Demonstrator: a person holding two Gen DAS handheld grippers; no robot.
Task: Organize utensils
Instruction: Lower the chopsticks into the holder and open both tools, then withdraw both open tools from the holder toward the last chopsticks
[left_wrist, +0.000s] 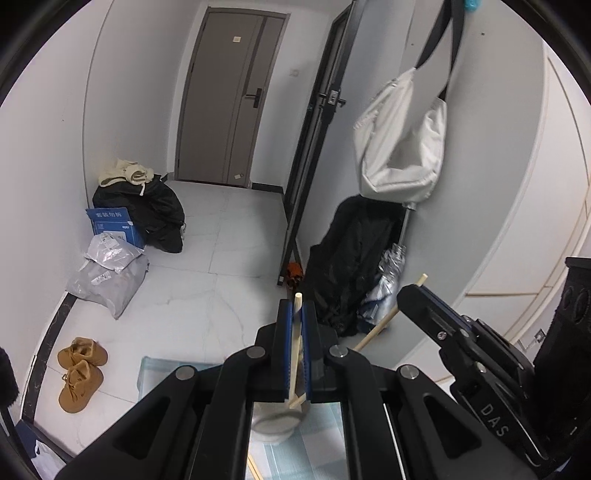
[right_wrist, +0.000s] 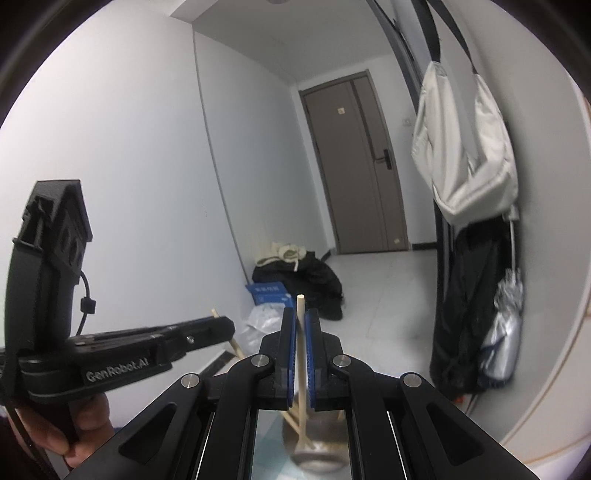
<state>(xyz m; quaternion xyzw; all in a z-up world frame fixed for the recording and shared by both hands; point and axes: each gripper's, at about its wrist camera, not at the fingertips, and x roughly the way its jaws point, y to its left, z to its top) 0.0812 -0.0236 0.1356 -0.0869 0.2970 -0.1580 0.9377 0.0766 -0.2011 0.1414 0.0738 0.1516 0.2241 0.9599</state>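
Each claw, left (left_wrist: 295, 314) and right (right_wrist: 301, 325), is clamped on an upright chopstick (left_wrist: 296, 339), with the cup (left_wrist: 277, 421) directly beneath our left one.

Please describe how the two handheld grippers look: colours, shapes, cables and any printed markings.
Both are black plastic, with blue ribbed pads on the fingers and round silver pivot bolts. The left gripper carries white "GenRobot.AI" lettering, a blocky top housing and a thin black cable with a clip. The right gripper shows the letters "DAS".

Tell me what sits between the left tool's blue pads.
A pale wooden chopstick stands clamped between the left tool pads, seen in the left wrist view.
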